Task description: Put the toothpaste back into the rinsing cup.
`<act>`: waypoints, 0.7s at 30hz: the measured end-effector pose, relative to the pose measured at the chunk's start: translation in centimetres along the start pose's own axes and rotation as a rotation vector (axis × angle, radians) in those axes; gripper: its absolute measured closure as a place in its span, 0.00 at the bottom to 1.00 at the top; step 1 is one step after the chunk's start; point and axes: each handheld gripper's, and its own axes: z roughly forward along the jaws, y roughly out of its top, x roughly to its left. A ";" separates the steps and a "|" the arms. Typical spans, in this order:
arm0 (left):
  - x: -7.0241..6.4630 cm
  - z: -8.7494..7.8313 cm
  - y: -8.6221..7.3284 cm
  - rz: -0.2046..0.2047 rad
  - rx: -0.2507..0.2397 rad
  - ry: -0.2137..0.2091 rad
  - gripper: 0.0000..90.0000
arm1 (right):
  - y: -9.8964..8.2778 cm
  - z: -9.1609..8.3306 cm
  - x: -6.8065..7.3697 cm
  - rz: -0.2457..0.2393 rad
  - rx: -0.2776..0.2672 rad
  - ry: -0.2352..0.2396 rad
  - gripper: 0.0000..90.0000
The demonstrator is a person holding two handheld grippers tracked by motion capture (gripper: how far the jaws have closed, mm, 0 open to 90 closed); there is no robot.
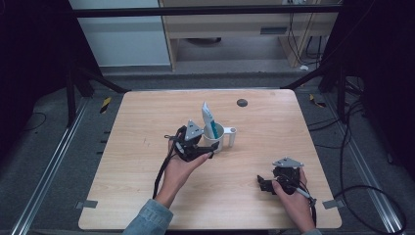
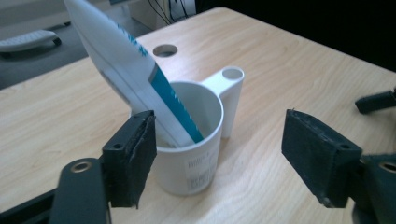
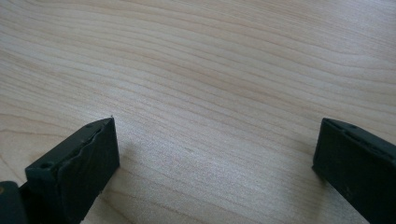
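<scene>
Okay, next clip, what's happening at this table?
A person holds a two-jaw gripper in each hand at a wooden table. The left gripper sits right beside a white cup with a side handle; its jaws are open, one at the cup's wall, gripping nothing. A white and blue tube stands tilted inside the cup, sticking out above the rim. The right gripper rests apart near the table's front right, jaws open over bare wood.
</scene>
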 end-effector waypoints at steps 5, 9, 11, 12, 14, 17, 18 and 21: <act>0.7 -0.3 -1.0 0.011 0.070 -0.008 0.22 | 0.0 0.0 0.0 0.000 0.000 0.000 0.01; 1.1 -0.6 -1.8 0.018 0.105 0.001 0.15 | 0.0 0.0 0.0 0.000 0.000 0.000 0.01; 1.4 -0.7 -2.1 0.018 0.123 0.008 0.13 | 0.0 0.0 0.0 0.000 0.000 0.000 0.01; 1.5 -0.8 -2.3 0.016 0.127 0.010 0.11 | 0.0 0.0 0.0 0.000 0.000 0.000 0.01; 1.8 -1.0 -2.7 0.002 0.141 0.022 0.09 | 0.0 0.0 0.0 -0.001 -0.001 -0.001 0.01; 2.3 -1.1 -3.3 -0.016 0.164 0.049 0.07 | 0.0 0.0 0.0 -0.002 -0.001 -0.003 0.01; 2.5 -1.2 -3.6 -0.019 0.166 0.049 0.07 | 0.0 0.0 0.0 0.000 0.000 -0.001 0.01; 3.2 -1.4 -4.4 -0.038 0.174 0.056 0.06 | 0.0 0.0 0.0 0.001 0.000 -0.001 0.01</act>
